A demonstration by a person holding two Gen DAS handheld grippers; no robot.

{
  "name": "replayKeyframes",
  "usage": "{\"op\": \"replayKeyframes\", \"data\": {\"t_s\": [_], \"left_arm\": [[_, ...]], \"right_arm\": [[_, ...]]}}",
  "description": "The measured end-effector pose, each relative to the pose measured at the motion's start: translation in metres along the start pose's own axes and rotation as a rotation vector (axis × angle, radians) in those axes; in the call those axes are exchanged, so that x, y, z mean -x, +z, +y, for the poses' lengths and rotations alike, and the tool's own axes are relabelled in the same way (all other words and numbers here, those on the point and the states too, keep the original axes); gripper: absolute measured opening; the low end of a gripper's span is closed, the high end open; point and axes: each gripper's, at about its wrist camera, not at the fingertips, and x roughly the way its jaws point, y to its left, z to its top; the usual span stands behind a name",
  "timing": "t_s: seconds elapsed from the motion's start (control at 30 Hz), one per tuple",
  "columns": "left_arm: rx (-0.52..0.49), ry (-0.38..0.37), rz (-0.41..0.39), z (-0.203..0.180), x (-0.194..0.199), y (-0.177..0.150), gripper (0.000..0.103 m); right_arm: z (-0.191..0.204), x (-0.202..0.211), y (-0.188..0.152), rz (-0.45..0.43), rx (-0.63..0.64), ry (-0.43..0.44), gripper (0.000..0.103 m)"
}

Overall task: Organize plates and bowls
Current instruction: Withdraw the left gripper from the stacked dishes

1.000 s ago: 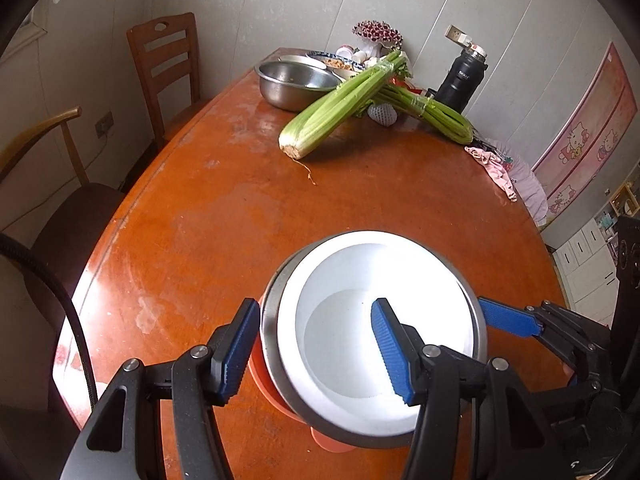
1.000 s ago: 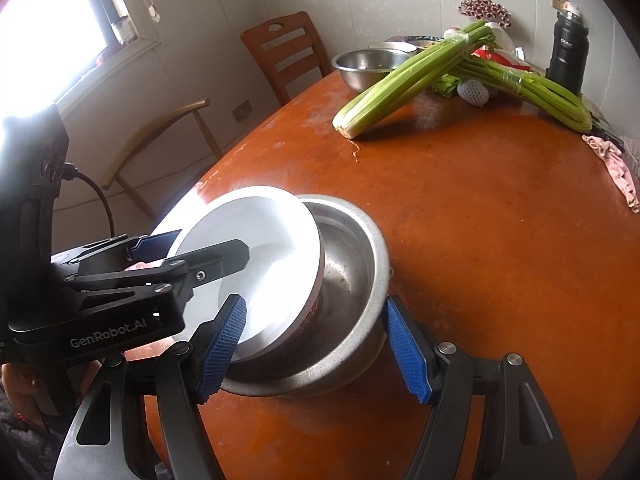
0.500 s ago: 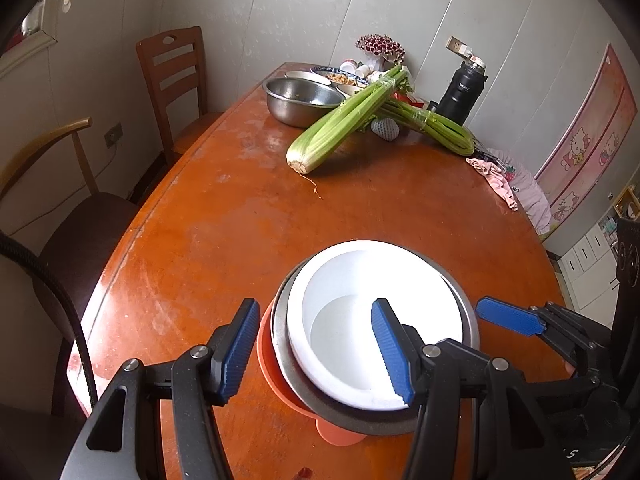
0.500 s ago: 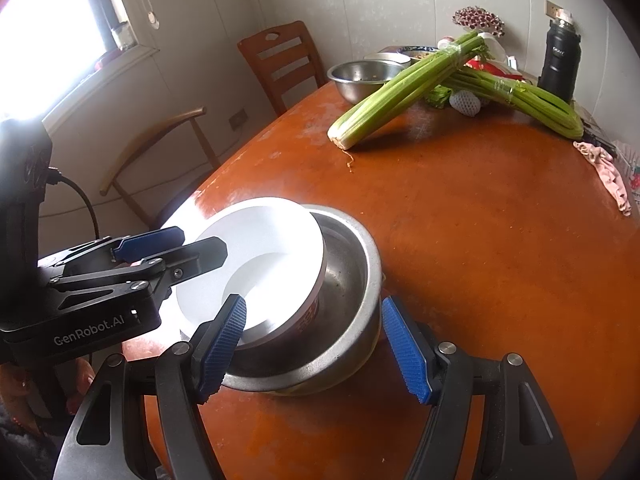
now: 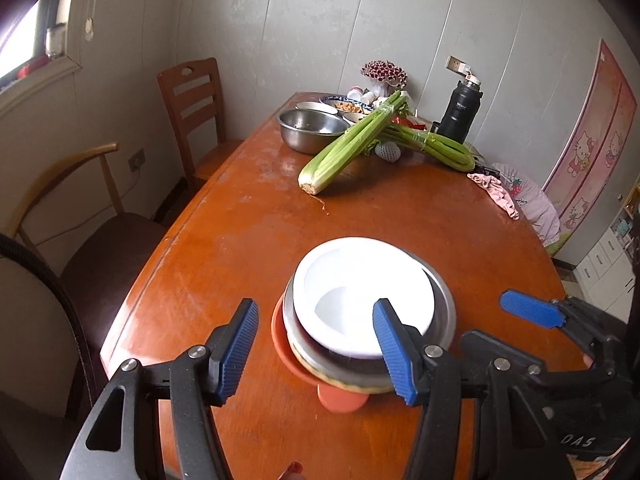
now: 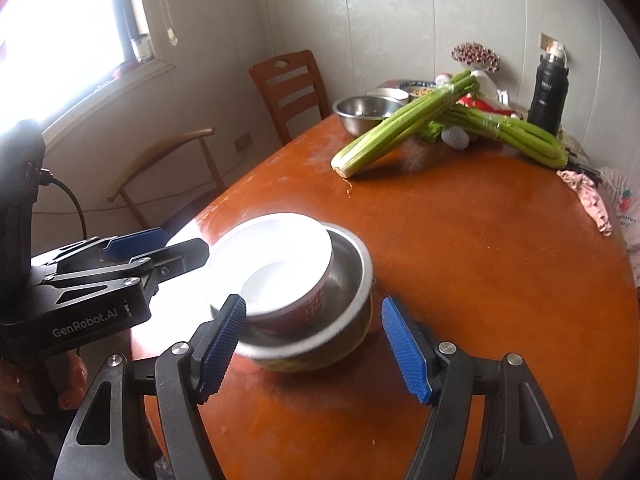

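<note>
Left wrist: orange wooden table [image 5: 248, 248], grey panelled wall [image 5: 320, 20].

Ahead of the left claw [image 5: 316, 344], whose blue-padded jaws stand apart and empty, a round white bowl [image 5: 362, 294] sits tilted inside a steel bowl [image 5: 442, 304] stacked on an orange plastic dish [image 5: 282, 338] on the orange-brown wooden surface [image 5: 224, 248]. Right of it reaches the right claw [image 5: 528, 312]. Far beyond lie long green celery stalks [image 5: 348, 146].

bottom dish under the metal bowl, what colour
Orange dish, peeking out beneath the metal bowl; clearest in the left wrist view.
</note>
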Motion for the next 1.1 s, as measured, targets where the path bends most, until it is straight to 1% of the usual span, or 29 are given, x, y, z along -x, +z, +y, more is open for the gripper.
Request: {"op": "replayKeyframes", "data": {"t_s": [0.07, 0.17, 0.23, 0.33, 0.5, 0.6, 0.7, 0.93, 1.1], "left_arm": [[0.003, 0.013, 0.003, -0.002, 0.007, -0.011, 0.059], [-0.003, 0.009, 0.007, -0.009, 0.014, -0.031, 0.06], [-0.002, -0.003, 0.022, -0.012, 0.015, -0.044, 0.06], [0.004, 0.008, 0.037, -0.017, 0.015, -0.06, 0.06], [-0.01, 0.021, 0.032, -0.03, 0.019, -0.084, 0.06], [-0.022, 0.009, 0.036, -0.04, 0.022, -0.091, 0.06], [-0.016, -0.02, 0.028, -0.046, 0.028, -0.101, 0.06], [-0.007, -0.014, 0.054, -0.05, 0.031, -0.119, 0.06], [-0.012, -0.01, 0.046, -0.05, 0.036, -0.125, 0.06]], "right_arm": [[0.0, 0.008, -0.007, -0.005, 0.006, -0.002, 0.073], [-0.001, 0.018, -0.023, -0.005, 0.01, -0.007, 0.073], [-0.002, 0.023, -0.035, -0.003, 0.01, -0.013, 0.073], [-0.004, 0.025, -0.053, 0.011, 0.008, -0.019, 0.073], [-0.008, 0.032, -0.08, 0.004, 0.005, -0.037, 0.073], [-0.009, 0.038, -0.092, 0.001, -0.001, -0.042, 0.073], [-0.008, 0.047, -0.103, -0.007, 0.002, -0.04, 0.073], [-0.004, 0.057, -0.121, -0.018, 0.001, -0.045, 0.073], [0.0, 0.063, -0.127, -0.032, 0.001, -0.043, 0.073]]}}
